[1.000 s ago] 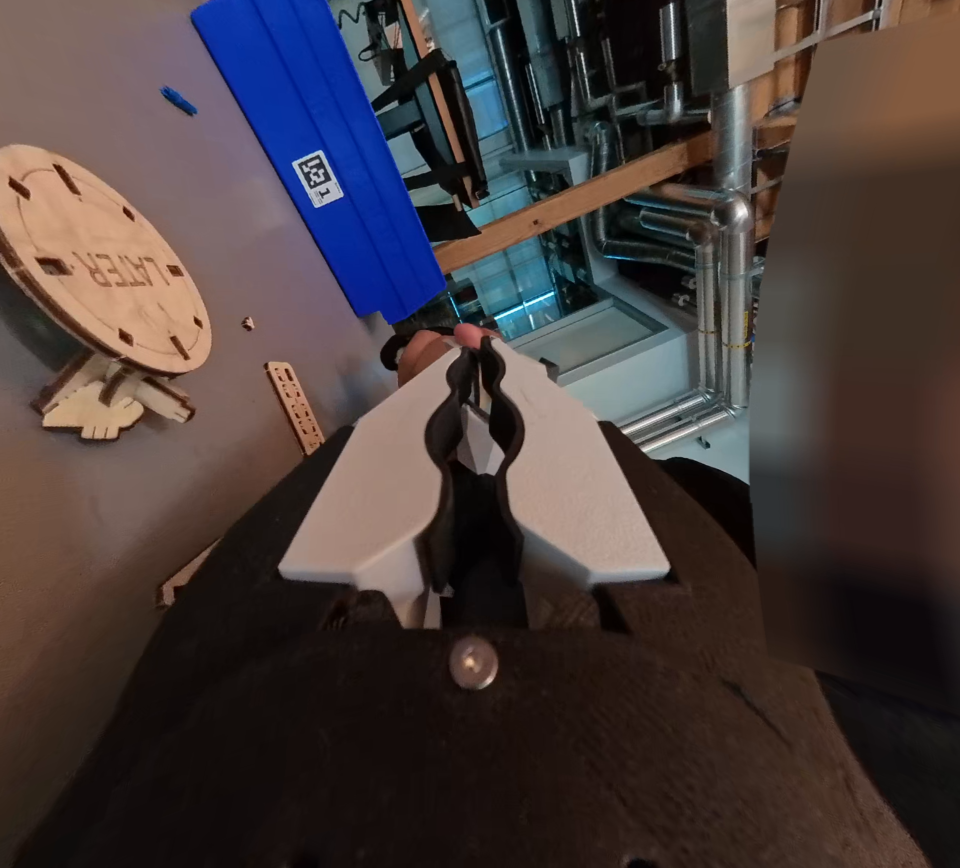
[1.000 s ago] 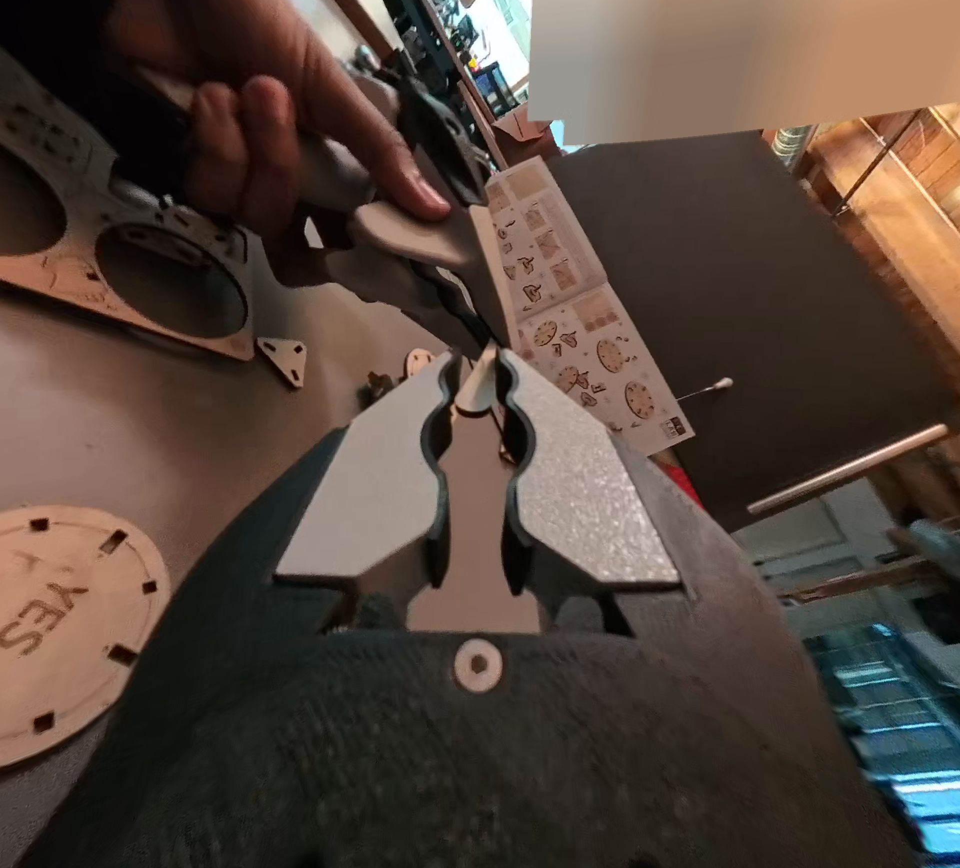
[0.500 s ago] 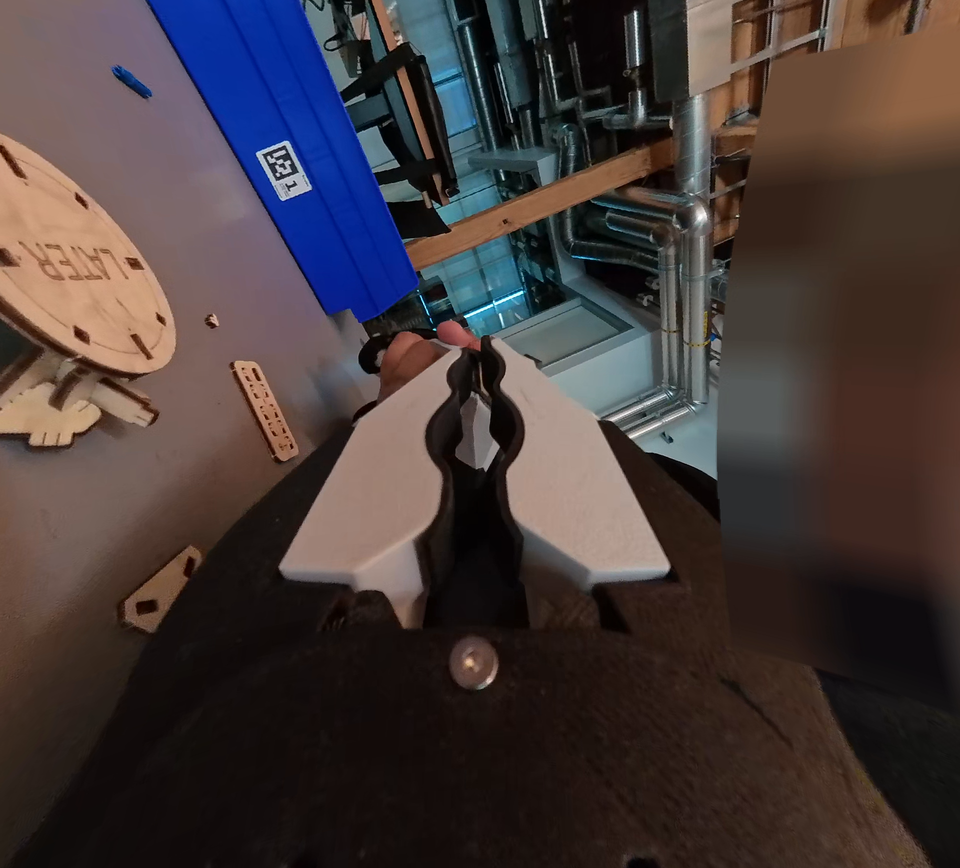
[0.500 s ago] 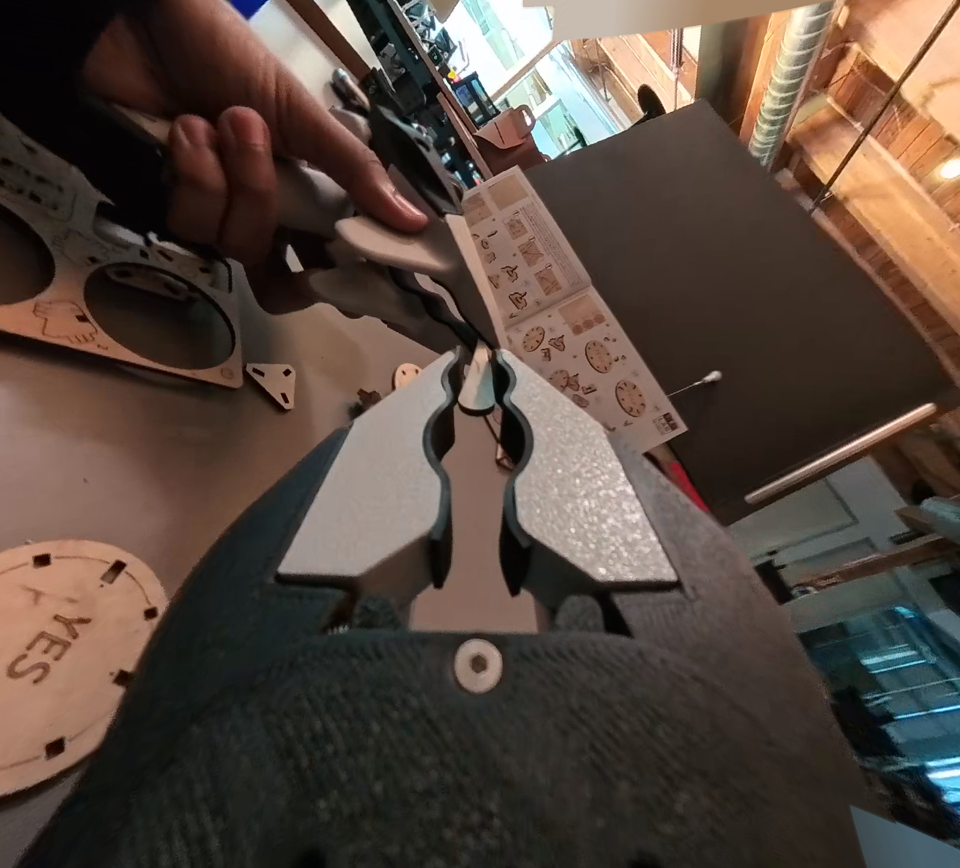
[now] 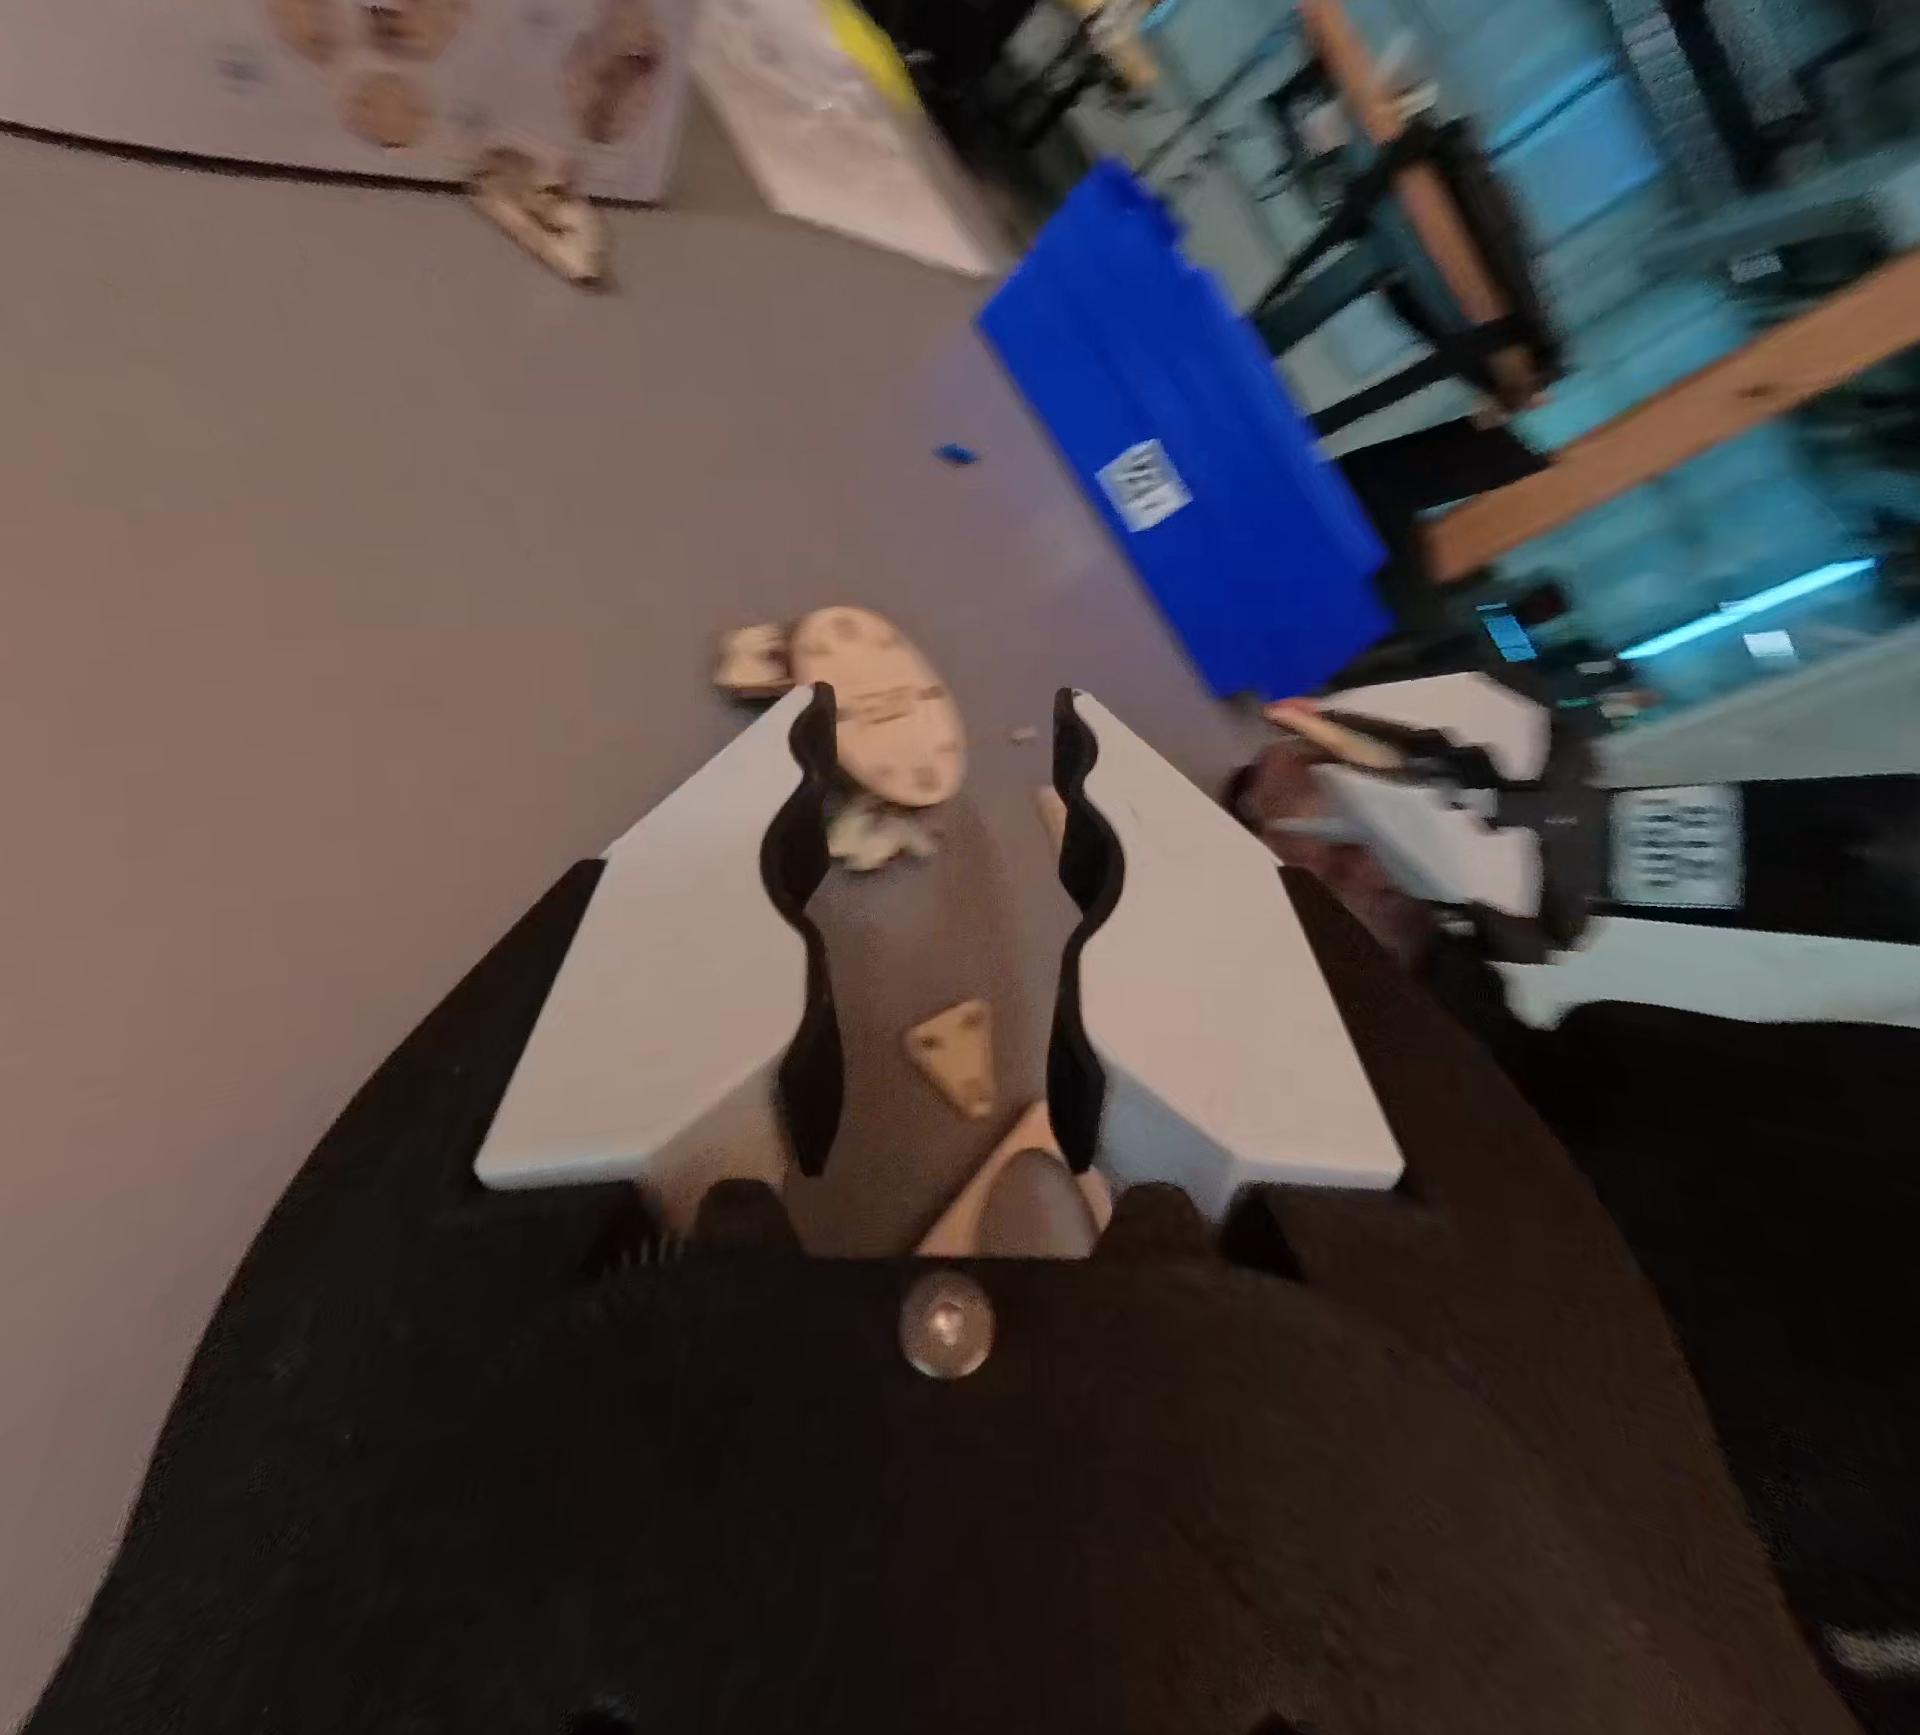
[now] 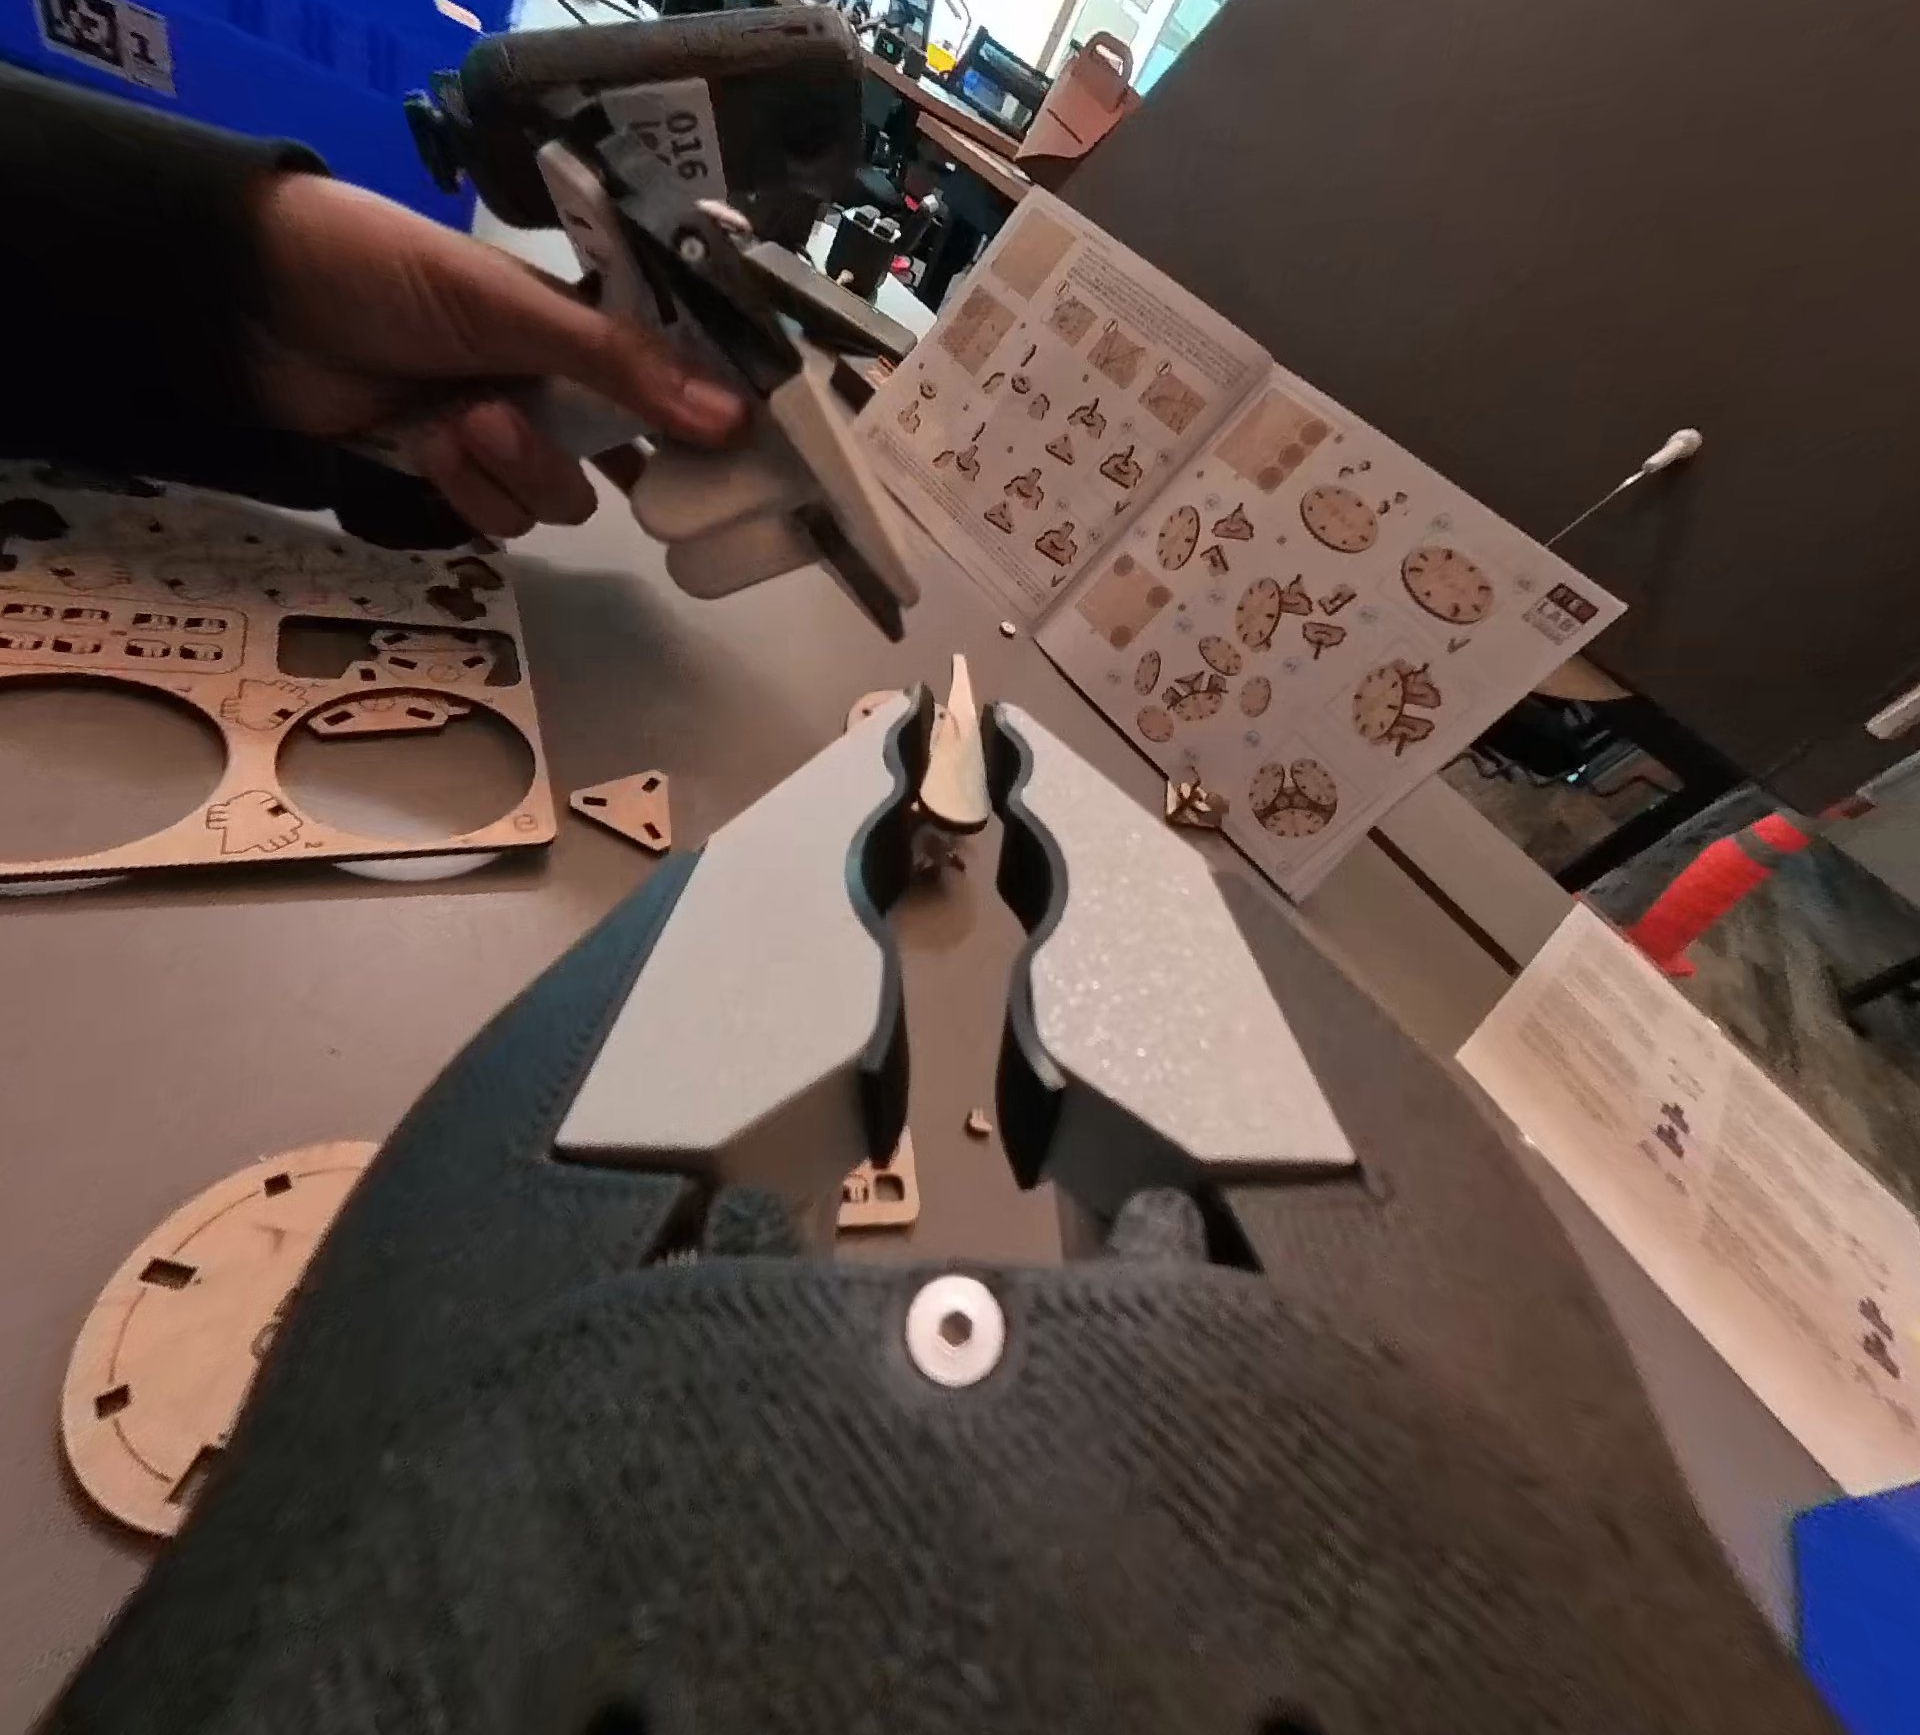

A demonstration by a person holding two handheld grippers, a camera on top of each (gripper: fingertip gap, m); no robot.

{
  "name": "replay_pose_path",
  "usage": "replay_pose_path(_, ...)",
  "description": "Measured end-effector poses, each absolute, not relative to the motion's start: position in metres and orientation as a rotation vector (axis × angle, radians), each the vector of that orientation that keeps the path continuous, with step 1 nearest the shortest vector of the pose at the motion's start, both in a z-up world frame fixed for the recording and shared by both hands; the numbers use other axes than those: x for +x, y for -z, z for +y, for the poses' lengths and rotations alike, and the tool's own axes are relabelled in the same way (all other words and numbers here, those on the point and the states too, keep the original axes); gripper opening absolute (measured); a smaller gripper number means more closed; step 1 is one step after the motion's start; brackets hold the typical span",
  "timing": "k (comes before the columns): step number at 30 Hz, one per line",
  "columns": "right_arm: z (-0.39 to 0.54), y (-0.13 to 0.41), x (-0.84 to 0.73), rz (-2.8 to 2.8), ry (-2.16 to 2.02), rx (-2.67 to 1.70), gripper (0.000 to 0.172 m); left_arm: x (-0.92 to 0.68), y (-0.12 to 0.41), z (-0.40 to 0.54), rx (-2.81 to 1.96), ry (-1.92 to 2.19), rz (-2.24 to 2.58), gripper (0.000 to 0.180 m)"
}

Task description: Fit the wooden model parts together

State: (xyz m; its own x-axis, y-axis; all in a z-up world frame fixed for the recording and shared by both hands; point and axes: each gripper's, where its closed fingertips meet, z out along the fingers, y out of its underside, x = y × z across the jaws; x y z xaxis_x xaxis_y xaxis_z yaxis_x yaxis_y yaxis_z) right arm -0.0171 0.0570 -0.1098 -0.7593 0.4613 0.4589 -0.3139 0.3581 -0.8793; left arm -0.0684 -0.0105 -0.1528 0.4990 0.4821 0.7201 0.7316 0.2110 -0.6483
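- Wooden sheet point(image 6: 260, 750) with round cut-outs lies flat on the grey table point(image 6: 312, 1010), left of both grippers.
- Left gripper point(image 5: 940, 709) (blurred in its own view) hangs wide open, bare, above a wooden disc point(image 5: 883, 714).
- Right gripper point(image 6: 954, 729) pinches a small pale wooden piece point(image 6: 956, 766) upright at its tips.
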Motion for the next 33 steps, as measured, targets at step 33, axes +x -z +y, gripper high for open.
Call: replay_pose_path(33,0.038,0.153,-0.066,-2.137,-1.084,-0.047,0.008,-0.072,0.165,0.021,-1.647,0.155,-0.967,0.0)
